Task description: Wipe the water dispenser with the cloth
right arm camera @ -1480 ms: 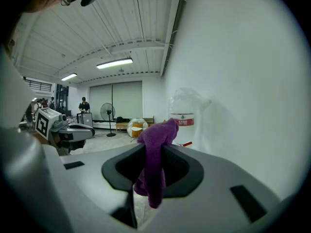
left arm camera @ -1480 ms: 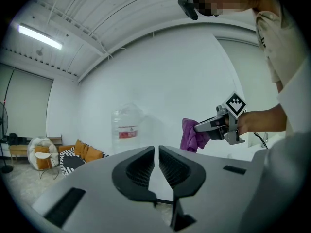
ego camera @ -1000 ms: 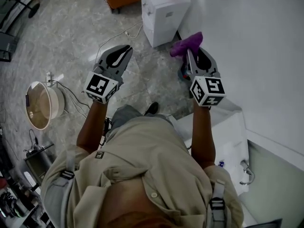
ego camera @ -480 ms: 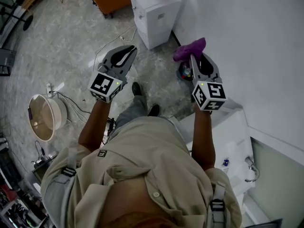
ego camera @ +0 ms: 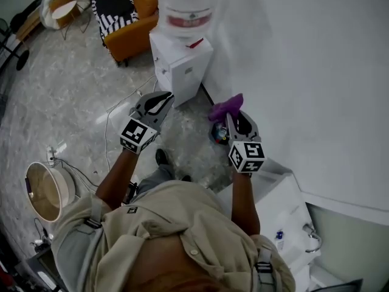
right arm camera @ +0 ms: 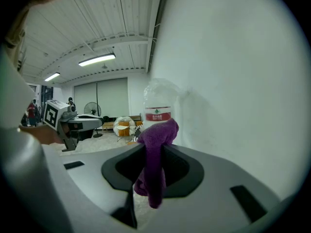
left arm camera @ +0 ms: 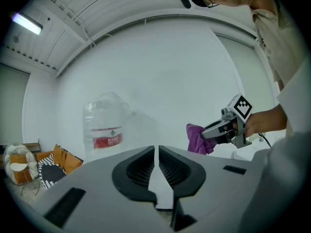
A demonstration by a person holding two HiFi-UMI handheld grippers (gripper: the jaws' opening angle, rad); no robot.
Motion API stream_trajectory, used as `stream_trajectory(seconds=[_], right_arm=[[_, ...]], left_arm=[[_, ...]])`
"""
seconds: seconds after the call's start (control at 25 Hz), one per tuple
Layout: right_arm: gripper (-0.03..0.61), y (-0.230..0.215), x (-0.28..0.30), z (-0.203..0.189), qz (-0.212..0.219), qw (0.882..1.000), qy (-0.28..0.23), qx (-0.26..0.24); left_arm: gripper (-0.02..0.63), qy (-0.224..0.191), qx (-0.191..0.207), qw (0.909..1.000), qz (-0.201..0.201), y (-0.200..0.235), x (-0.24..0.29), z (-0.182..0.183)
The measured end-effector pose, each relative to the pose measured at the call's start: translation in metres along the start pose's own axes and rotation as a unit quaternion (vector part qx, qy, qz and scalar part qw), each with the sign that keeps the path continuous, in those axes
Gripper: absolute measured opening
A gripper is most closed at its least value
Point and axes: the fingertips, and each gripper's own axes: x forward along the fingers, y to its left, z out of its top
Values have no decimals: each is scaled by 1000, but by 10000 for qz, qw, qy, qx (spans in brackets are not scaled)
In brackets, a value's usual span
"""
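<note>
The right tongs (ego camera: 231, 118) pinched the purple cloth (ego camera: 225, 107). The left tongs (ego camera: 165, 97) were pressed together, empty. The water dispenser (ego camera: 182, 66) stood at eleven o'clock from the cloth.

No print is reading clearly: the water bottle's (left arm camera: 108, 115) red label (left arm camera: 107, 141) is showing lettering too small.

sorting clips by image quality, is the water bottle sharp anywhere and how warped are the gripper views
Head view: water bottle smeared at the top edge. Left gripper view: strong fisheye, dark corners, bottle hazy. Right gripper view: same warp, purple cloth crisp in the jaws, ceiling light glaring.
</note>
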Motion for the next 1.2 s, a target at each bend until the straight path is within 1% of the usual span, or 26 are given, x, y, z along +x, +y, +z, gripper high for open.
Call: stream_trajectory(seconds=[0.12, 0.24, 0.4, 0.6, 0.76, 0.92, 1.04, 1.2], right_arm=[[101, -3, 22, 8, -91, 10000, -1, -27], [101, 0, 45, 12, -135, 9999, 60, -24], [103, 9, 78, 15, -142, 9997, 202, -72], [103, 20, 126, 20, -116, 9996, 229, -153], [104, 23, 158, 23, 63, 9994, 260, -228], [105, 13, 189, 22, 276, 9990, 277, -226], [106, 5, 211, 16, 532, 9977, 355, -227], [106, -7, 240, 14, 855, 9945, 467, -383]], left_arm=[[43, -67, 13, 10000, -43, 23, 10, -1], [43, -61, -72, 9999, -71, 47, 16, -7], [43, -67, -239, 9996, -100, 76, 20, -19], [43, -52, -300, 9995, -61, 117, 27, -33], [43, 18, -361, 9993, 59, 136, 32, -41], [43, 185, -392, 9988, 213, 148, 46, -51], [43, 305, -381, 9979, 414, 151, 55, -53], [43, 407, -433, 9958, 703, 155, 67, -51]])
